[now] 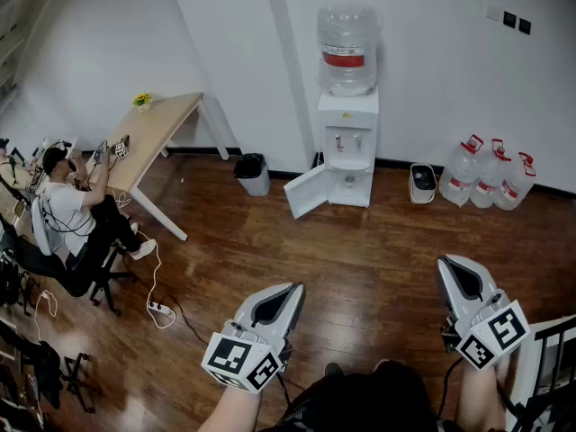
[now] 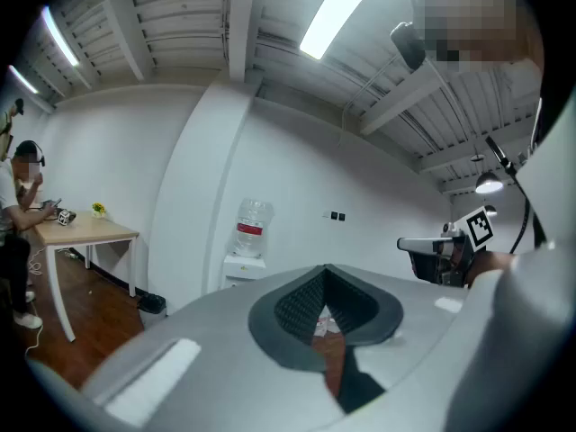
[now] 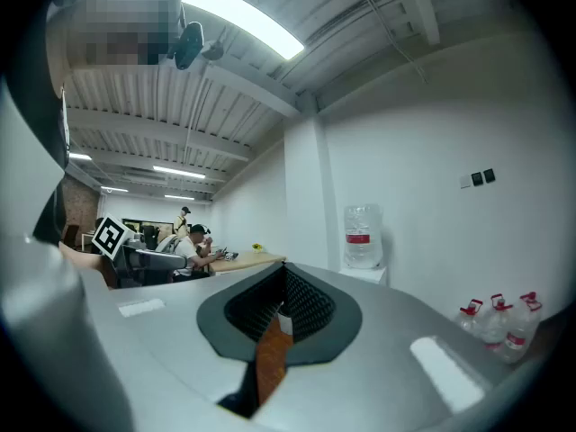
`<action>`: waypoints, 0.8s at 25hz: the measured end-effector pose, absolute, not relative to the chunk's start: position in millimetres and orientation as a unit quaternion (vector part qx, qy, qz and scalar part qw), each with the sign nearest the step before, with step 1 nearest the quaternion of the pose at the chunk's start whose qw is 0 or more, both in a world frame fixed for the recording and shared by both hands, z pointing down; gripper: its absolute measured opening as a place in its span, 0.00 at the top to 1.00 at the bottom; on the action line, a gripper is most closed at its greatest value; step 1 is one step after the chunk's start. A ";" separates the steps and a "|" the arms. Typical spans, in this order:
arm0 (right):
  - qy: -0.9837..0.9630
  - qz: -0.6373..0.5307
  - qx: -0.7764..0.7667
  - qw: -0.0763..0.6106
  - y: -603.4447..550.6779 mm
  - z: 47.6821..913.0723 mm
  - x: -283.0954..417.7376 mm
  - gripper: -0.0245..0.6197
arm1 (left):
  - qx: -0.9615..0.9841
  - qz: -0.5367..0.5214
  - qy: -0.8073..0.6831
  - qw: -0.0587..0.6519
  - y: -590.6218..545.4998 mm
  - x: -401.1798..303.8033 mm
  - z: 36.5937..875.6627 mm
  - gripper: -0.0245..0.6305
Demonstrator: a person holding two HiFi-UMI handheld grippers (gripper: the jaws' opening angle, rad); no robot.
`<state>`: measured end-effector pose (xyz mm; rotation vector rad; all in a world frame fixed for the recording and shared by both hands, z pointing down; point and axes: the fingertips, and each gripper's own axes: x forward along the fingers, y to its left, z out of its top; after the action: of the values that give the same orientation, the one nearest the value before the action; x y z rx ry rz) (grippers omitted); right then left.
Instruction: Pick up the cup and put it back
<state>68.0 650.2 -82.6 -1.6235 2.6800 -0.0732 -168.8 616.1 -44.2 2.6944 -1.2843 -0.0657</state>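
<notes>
cup: cannot be made out in any view
left gripper (image 1: 291,290): jaws drawn together to a thin slit, nothing between them; held low over the floor (image 1: 360,259), tips aimed forward
right gripper (image 1: 447,265): jaws likewise closed to a slit, holding nothing; about level with the left gripper and well apart from it
marker cubes (image 1: 241,361): one at the rear of each gripper, by the person's wrists
dispenser (image 1: 349,156): well ahead, between the lines of the two grippers, against the wall (image 1: 432,70)
door (image 1: 306,193): the dispenser's lower one, swung open toward the left gripper's side
bottle (image 1: 347,50): upside down on top of the dispenser
jugs (image 1: 490,180): three, well ahead of the right gripper, on the floor by the wall
bin (image 1: 253,174): well ahead of the left gripper, just beside the open door
power strip (image 1: 160,310): on the floor, near the left gripper on its outer side
table (image 1: 153,138): far ahead and to the left of the left gripper, a small plant (image 1: 142,100) at its far end
seated person (image 1: 67,214): far out to the left of the left gripper, at the table's near end
</notes>
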 end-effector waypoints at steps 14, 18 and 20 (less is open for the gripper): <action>0.844 -0.044 -0.535 0.013 574.3 -63.1 76.1 0.96 | 0.904 -0.005 -0.417 0.093 535.6 -153.0 -23.2 0.96; 0.849 -0.045 -0.525 0.025 524.8 -64.2 99.4 0.96 | 0.907 0.001 -0.415 0.075 491.3 -125.8 -29.8 0.96; 0.854 -0.042 -0.518 0.028 499.4 -66.7 108.5 0.96 | 0.904 -0.001 -0.422 0.069 466.0 -116.8 -35.3 0.96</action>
<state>108.5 499.4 -66.7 -1.5976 2.6363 -0.1307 -116.8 466.0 -35.3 2.7220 -1.2696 -0.0019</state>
